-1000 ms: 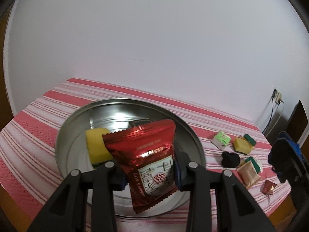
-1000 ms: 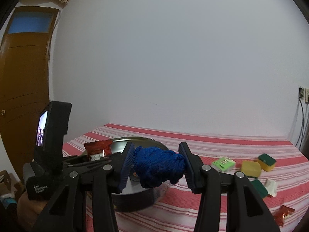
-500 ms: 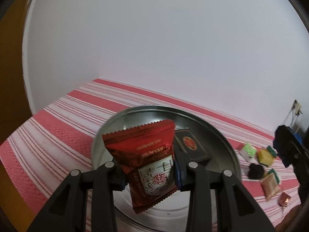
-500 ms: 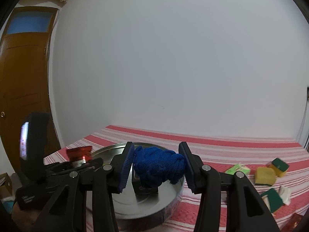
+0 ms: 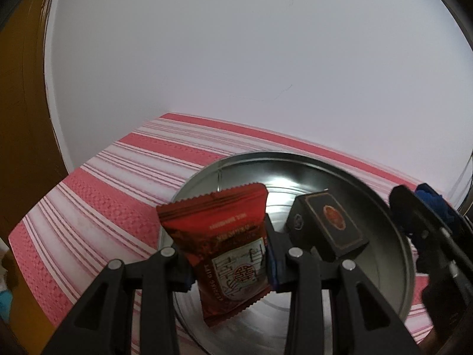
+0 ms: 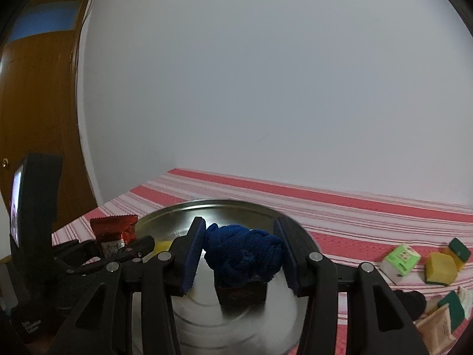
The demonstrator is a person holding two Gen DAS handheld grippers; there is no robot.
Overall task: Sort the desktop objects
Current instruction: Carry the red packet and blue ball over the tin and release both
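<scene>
Two handheld grippers converge on a round metal tin [image 5: 393,230] standing on a table [image 5: 124,177] draped in a red-and-white striped cloth. The left gripper [image 5: 229,261] has its fingers clenched on a red foil snack packet [image 5: 224,245], held upright above the tin's near-left rim. The right gripper [image 6: 241,257] has its fingers clamped on a bundle of blue knitted fabric [image 6: 244,250], poised over the tin's middle.

Sorting appears partly done. A dark box with a red emblem [image 5: 328,224] already sits inside the tin, and a sliver of something yellow [image 6: 164,245] shows there in the right wrist view, though what it is cannot be told. The packet and the fabric are not yet released, so both drops seem to be the step in hand.

More remains on the cloth to the right, well apart from the tin: a green-and-white carton [image 6: 400,259], a yellow sponge [image 6: 440,270] touching a green-topped block [image 6: 458,250], a black lump [image 6: 412,303], a beige packet [image 6: 437,327] and a green-and-white piece [image 6: 456,306] at the frame's edge.
</scene>
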